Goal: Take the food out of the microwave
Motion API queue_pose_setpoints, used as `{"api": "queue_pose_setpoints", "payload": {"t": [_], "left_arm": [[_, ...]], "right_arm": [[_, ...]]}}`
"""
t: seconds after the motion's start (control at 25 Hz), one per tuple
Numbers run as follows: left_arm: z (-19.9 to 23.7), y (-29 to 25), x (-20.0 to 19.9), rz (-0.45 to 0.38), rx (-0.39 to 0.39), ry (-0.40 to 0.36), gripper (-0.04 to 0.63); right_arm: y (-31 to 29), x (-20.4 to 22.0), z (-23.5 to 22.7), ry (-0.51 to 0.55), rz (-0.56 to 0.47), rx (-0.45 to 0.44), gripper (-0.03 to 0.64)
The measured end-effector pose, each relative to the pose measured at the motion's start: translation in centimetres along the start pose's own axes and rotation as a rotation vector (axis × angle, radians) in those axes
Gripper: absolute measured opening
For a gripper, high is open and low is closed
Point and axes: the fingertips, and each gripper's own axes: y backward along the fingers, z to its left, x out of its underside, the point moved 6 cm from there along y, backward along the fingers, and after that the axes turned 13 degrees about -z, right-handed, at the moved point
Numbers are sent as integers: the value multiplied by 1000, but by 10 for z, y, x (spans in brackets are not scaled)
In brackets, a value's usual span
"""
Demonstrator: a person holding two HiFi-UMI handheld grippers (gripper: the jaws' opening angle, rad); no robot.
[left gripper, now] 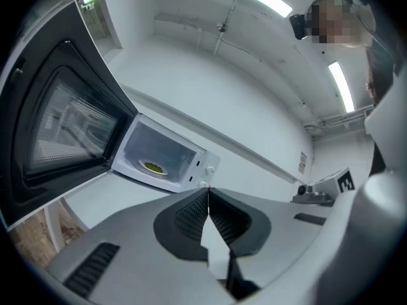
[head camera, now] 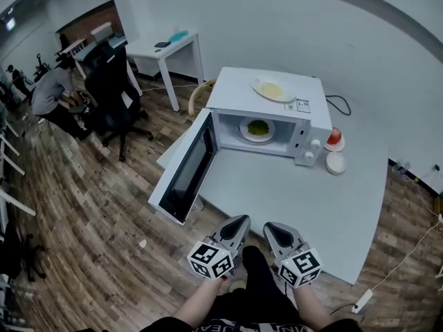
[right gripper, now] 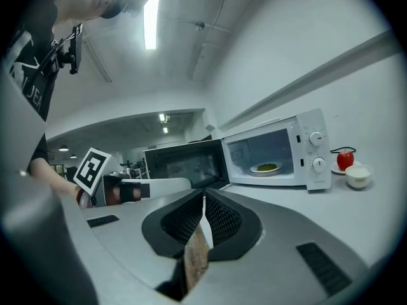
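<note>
**Q:** Where is the food, and where are the grippers?

**A:** The plate of green food [head camera: 257, 128] lies inside the microwave [head camera: 239, 92]. The door [head camera: 185, 175] is swung wide open to the left. The microwave stands on the far part of the white surface [head camera: 291, 199]. The left gripper [head camera: 241, 221] and the right gripper [head camera: 268, 227] are side by side at the near edge of the surface. Both point toward the opening and are well apart from it.

**Q:** How do the jaws stand?

**A:** Both pairs of jaws are closed tip to tip, with nothing between them.

**Q:** Which step is in hand, and how is it done well?

**A:** The step appears to be the approach, with nothing yet lifted.
- The working jaws should part before they reach the opening, not inside it, where room looks tight.
- The gripper should probably enter low and level and take the near rim of the plate.
- It should keep clear of the door on the left and the knob panel on the right.
- The plate should then come straight out, held flat so the food does not slide.

**Q:** What else lies near?

**A:** A second plate [head camera: 272, 88] rests on top of the microwave. A red object [head camera: 334, 137] and a small white bowl [head camera: 336, 162] stand to its right, none of them in the likely path. The bare surface in front of the opening offers a place to set the plate down.
</note>
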Motion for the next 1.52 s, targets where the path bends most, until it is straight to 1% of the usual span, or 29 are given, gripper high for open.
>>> {"api": "queue_pose_setpoints", "payload": {"t": [0.16, 0.32, 0.6, 0.68, 0.92, 1.08, 1.2, 1.36, 1.52], "left_arm": [[18, -21, -5, 4, -4, -13, 9], [38, -54, -7, 10, -7, -35, 9], [76, -103, -4, 35, -15, -69, 9], [86, -116, -3, 43, -23, -79, 9], [119, -150, 3, 73, -45, -110, 9], [136, -168, 10, 97, -67, -103, 9], [145, -179, 13, 110, -77, -116, 9], [157, -190, 18, 125, -96, -127, 9], [165, -193, 23, 140, -119, -116, 9]], "right_arm": [[-35, -2, -18, 8, 4, -25, 35], [-69, -11, -43, 63, 22, -59, 35], [-119, -11, -92, 110, 70, -53, 35], [-133, -10, -105, 142, 95, -51, 35], [-178, -8, -142, 288, 186, -55, 35], [-200, -2, -161, 326, 237, -46, 35], [-215, 3, -173, 361, 274, -30, 35], [-237, 12, -189, 445, 326, -36, 37], [-251, 23, -200, 438, 363, -35, 40]]}}
